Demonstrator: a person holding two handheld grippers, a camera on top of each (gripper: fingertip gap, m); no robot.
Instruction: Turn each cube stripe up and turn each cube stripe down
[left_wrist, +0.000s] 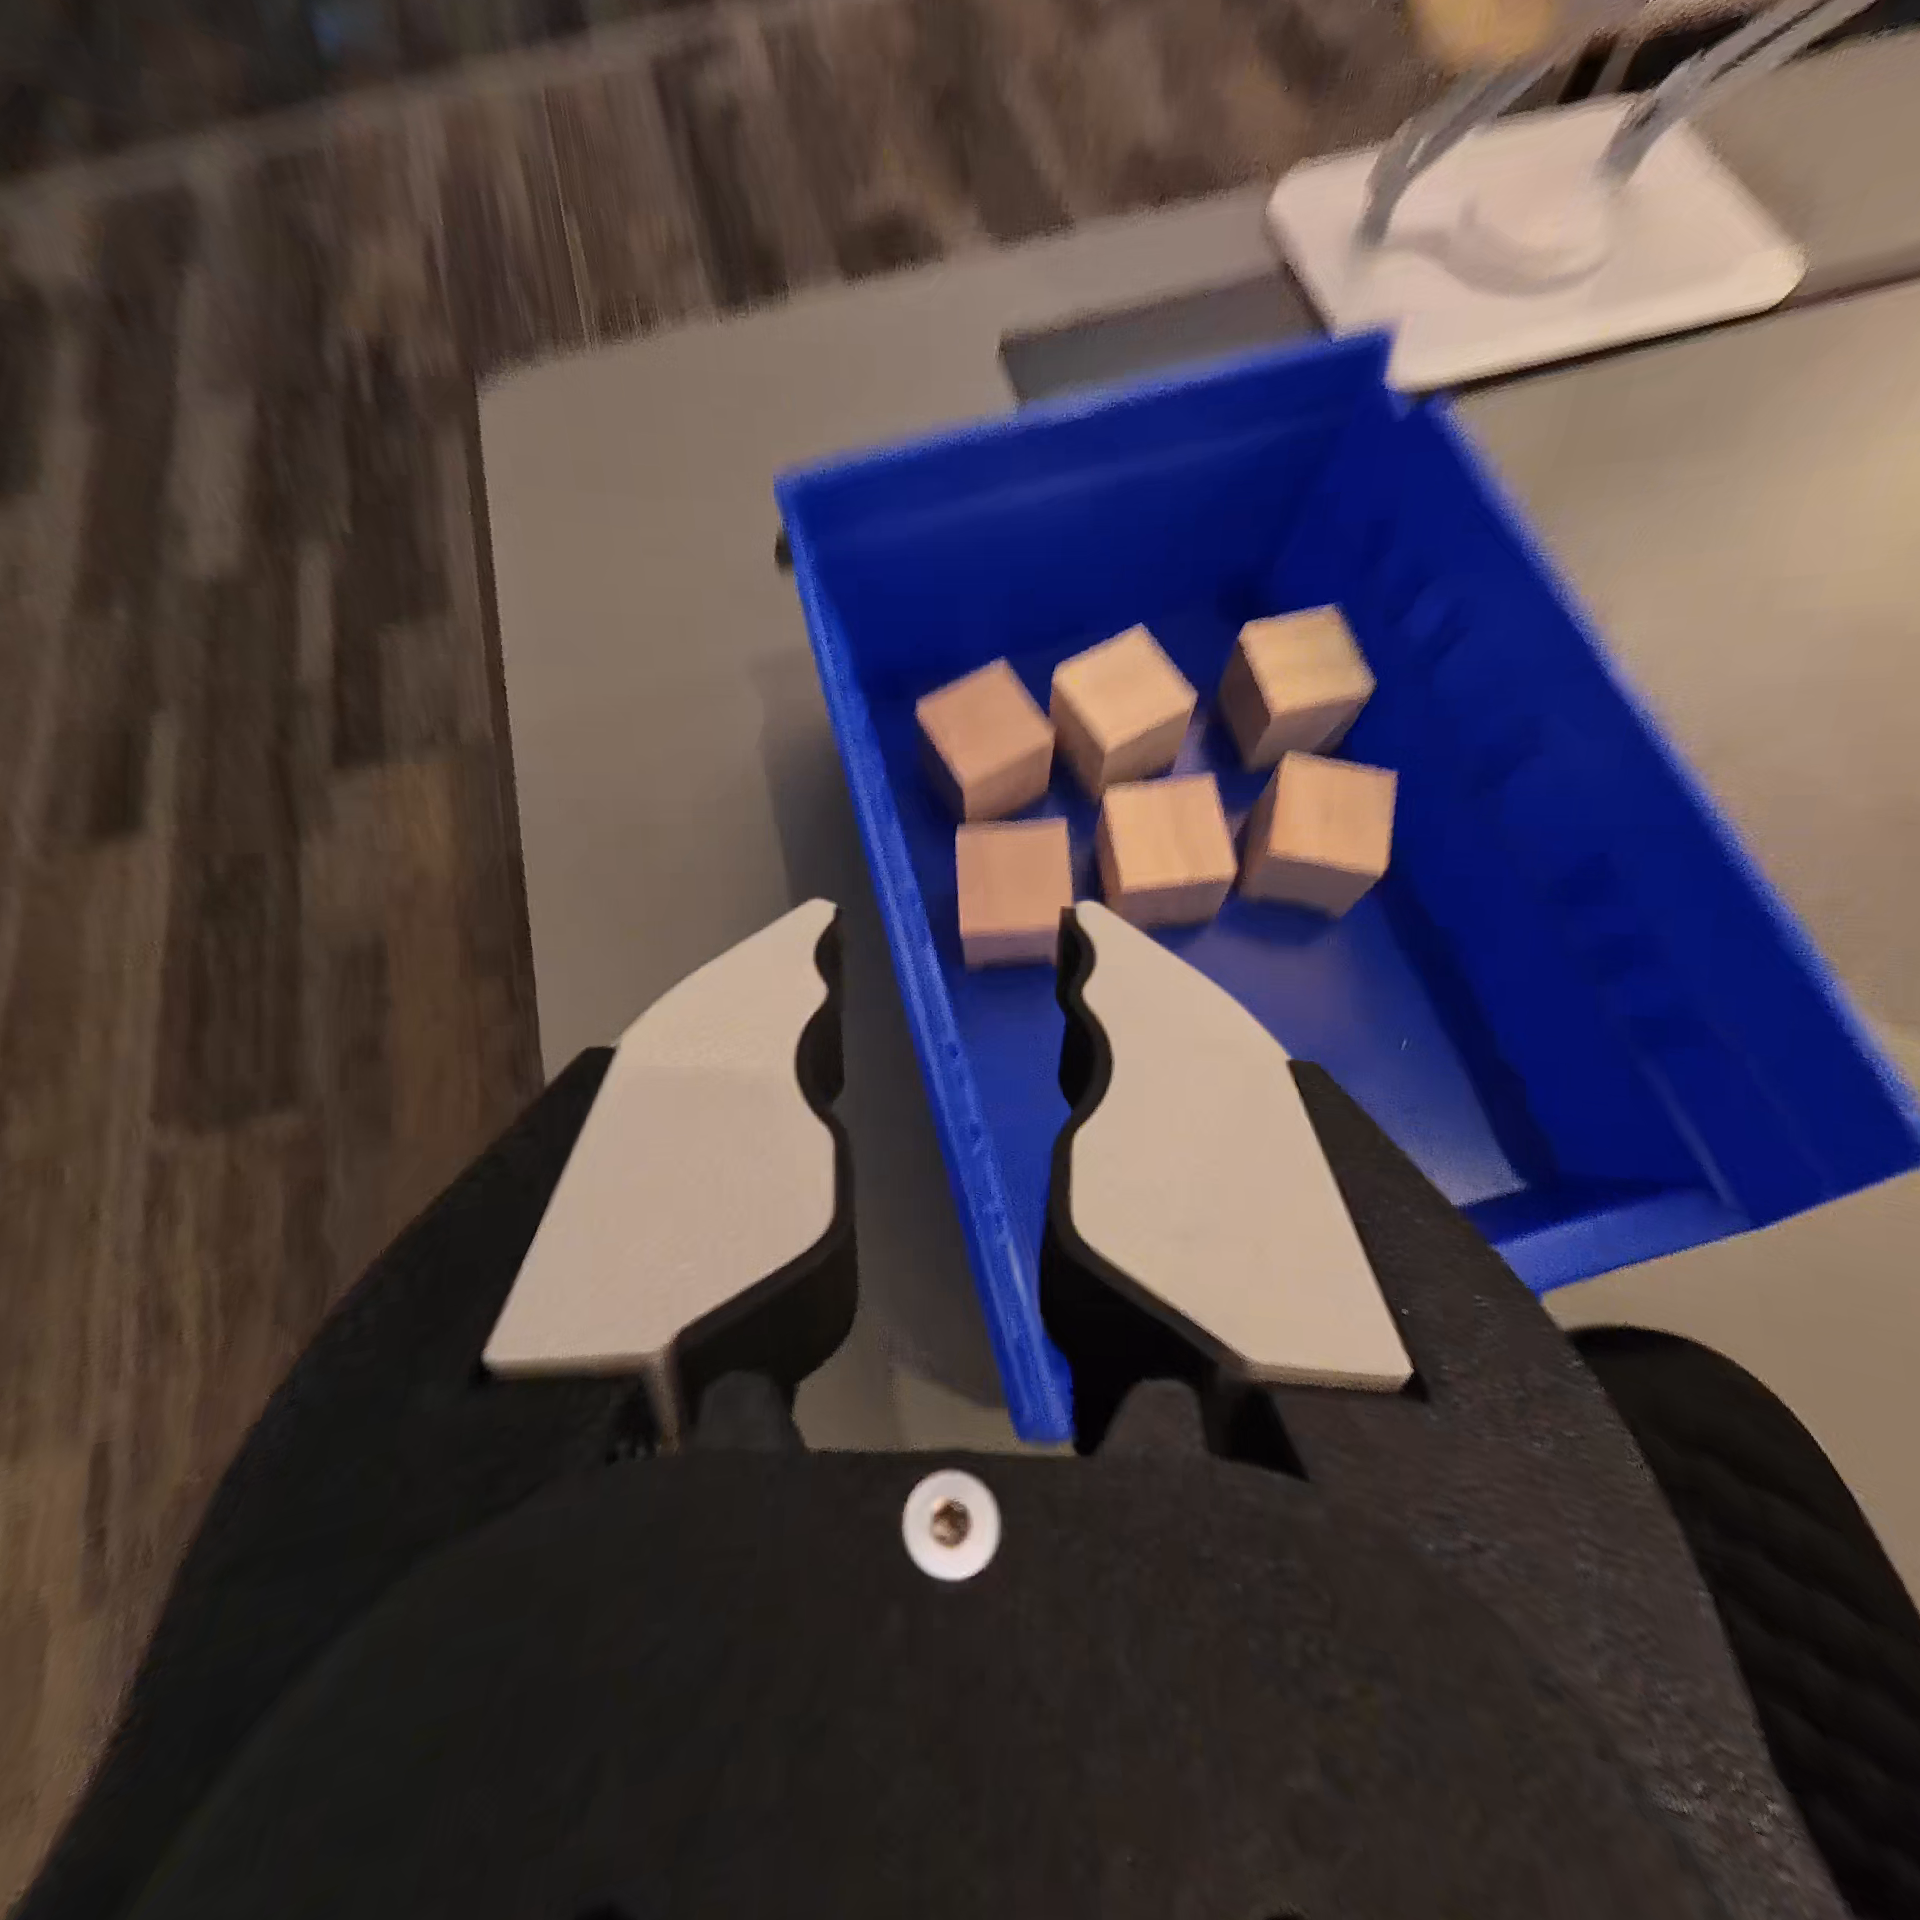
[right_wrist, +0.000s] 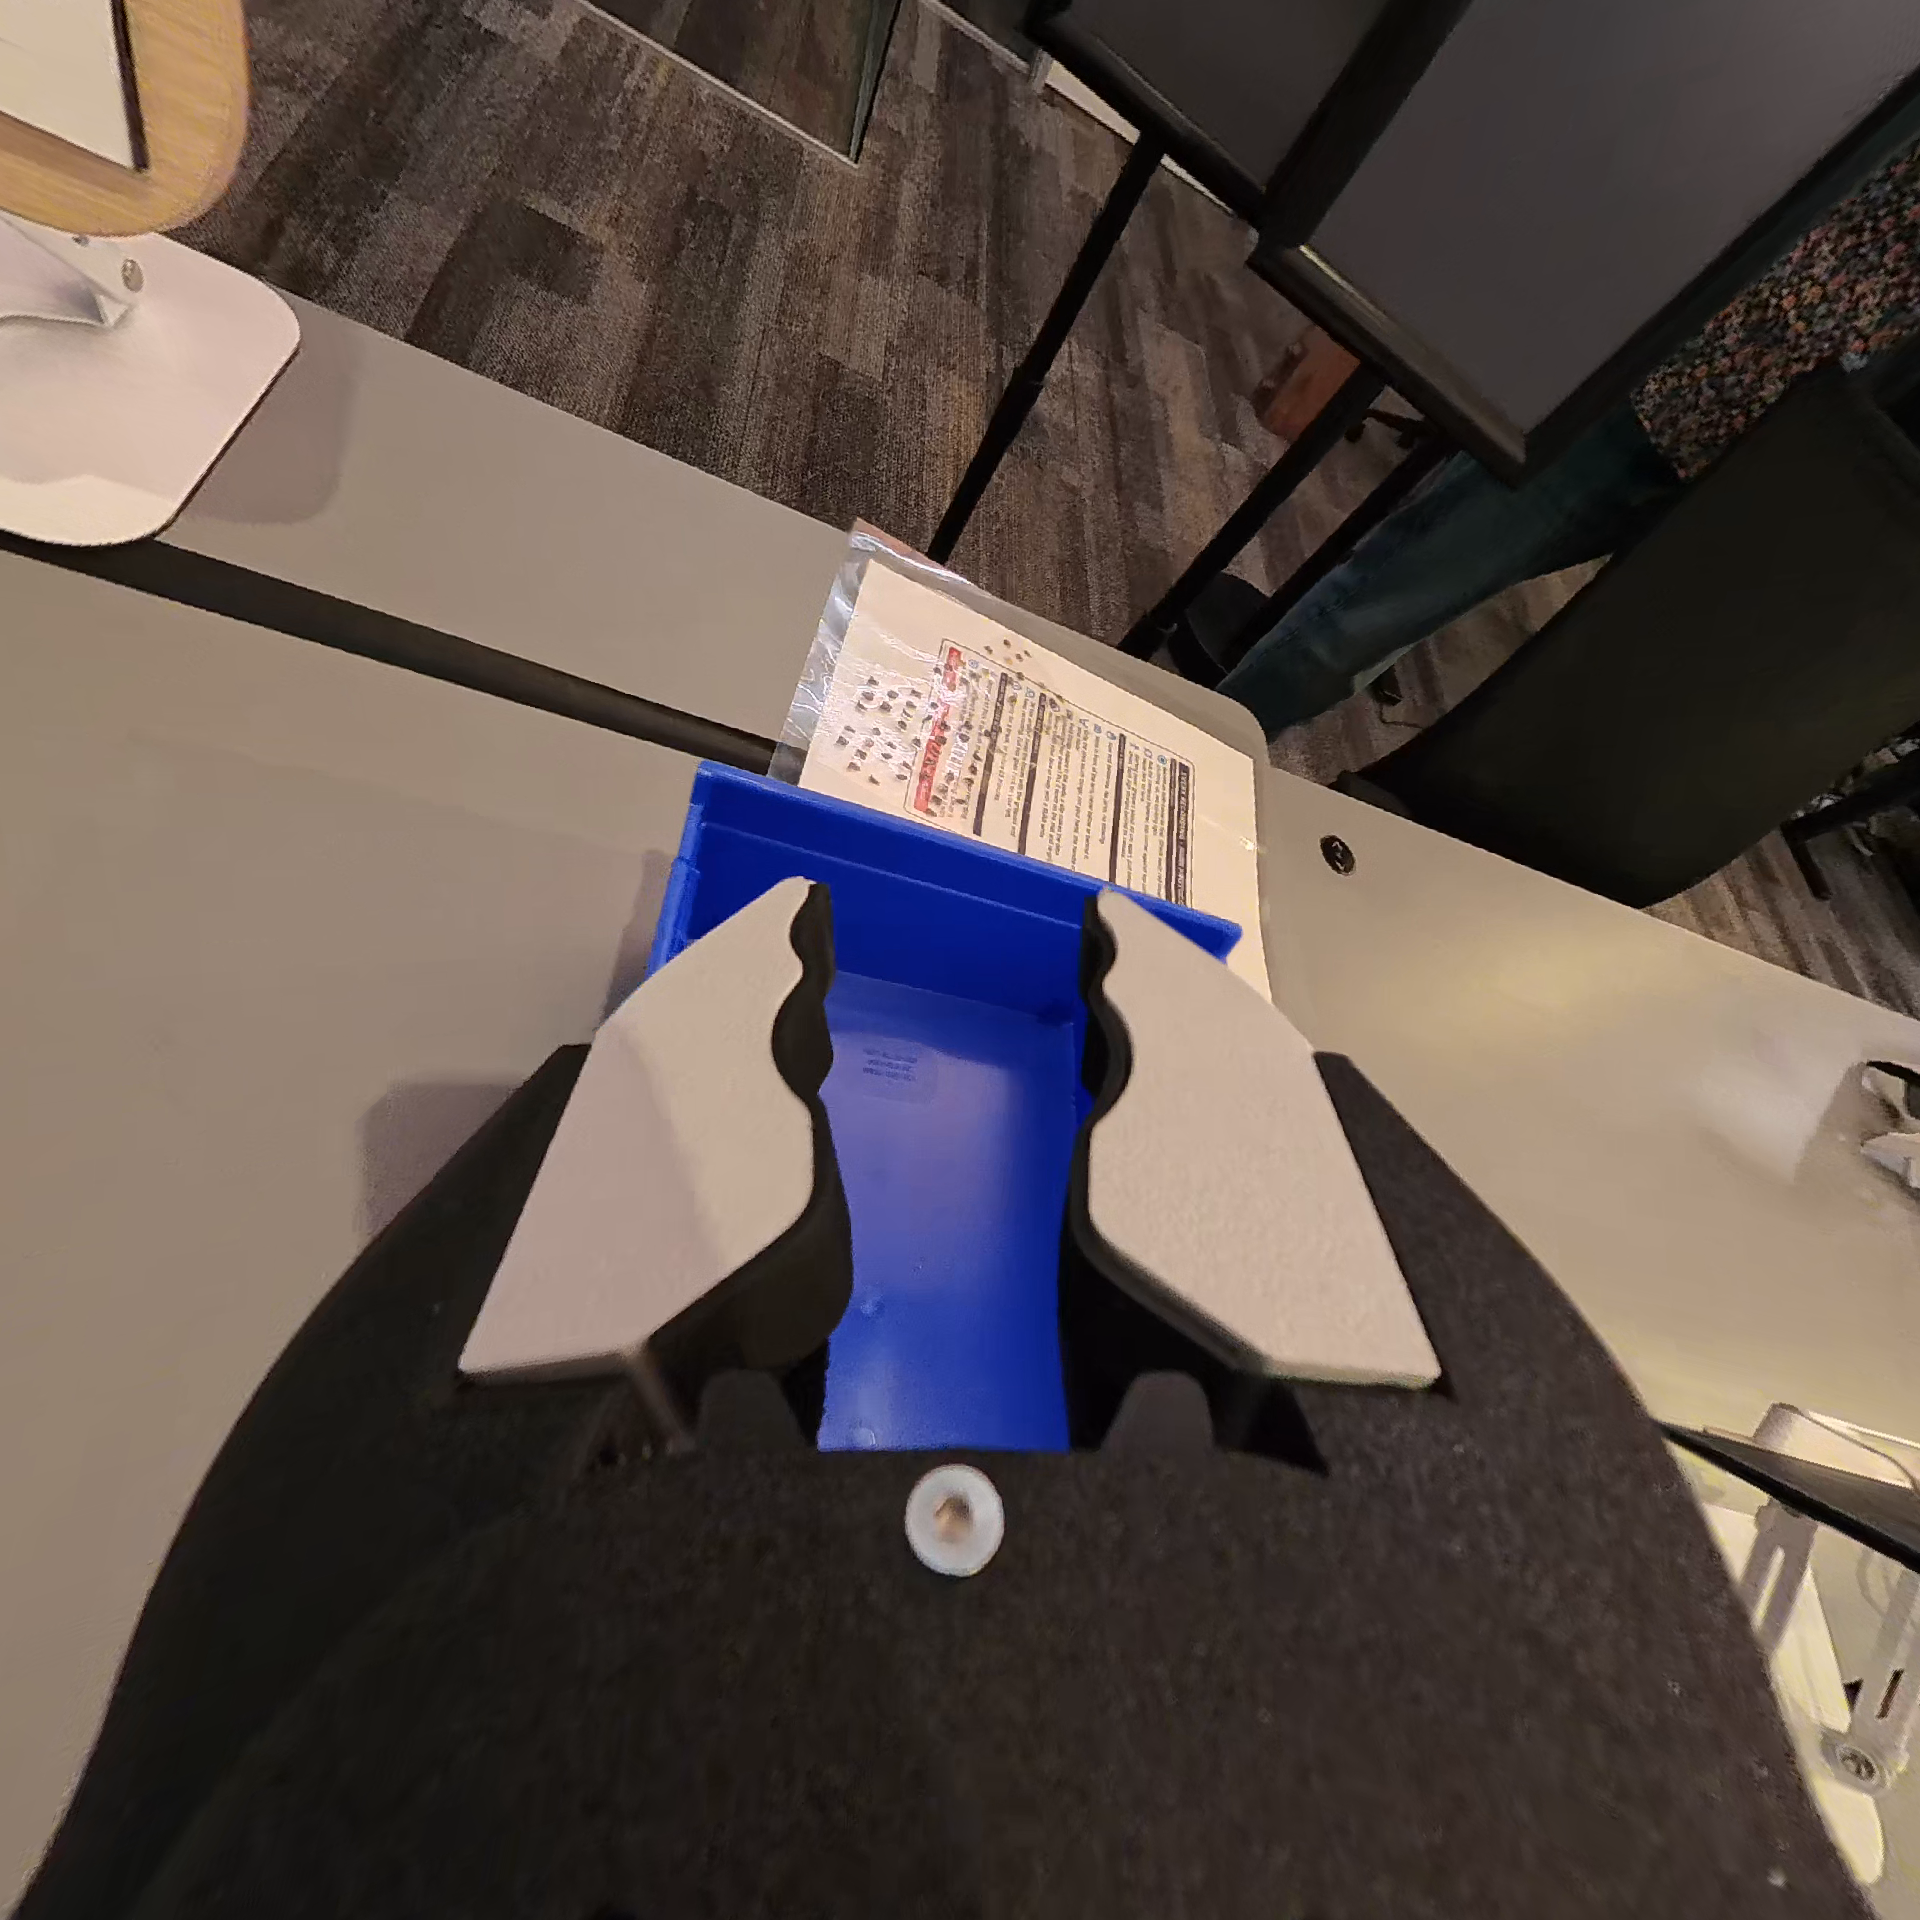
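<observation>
A blue bin (left_wrist: 1039, 561) stands on a grey table (left_wrist: 644, 623). Several plain wooden cubes (left_wrist: 1164, 847) lie in a loose cluster in its far half; the left wrist view is blurred and I see no stripe on them. My left gripper (left_wrist: 948, 920) is open and empty, with its fingers either side of the bin's left wall, just short of the nearest cube (left_wrist: 1013, 888). My right gripper (right_wrist: 956, 899) is open and empty over the bare floor of the bin (right_wrist: 935, 1195). No cube shows in the right wrist view.
A white monitor stand base (left_wrist: 1538, 260) sits behind the bin and also shows in the right wrist view (right_wrist: 114, 416). A printed sheet in a plastic sleeve (right_wrist: 1039, 748) lies past the bin. A dark gap (right_wrist: 416, 644) splits the tables. A person's leg (right_wrist: 1403, 603) is beyond the table edge.
</observation>
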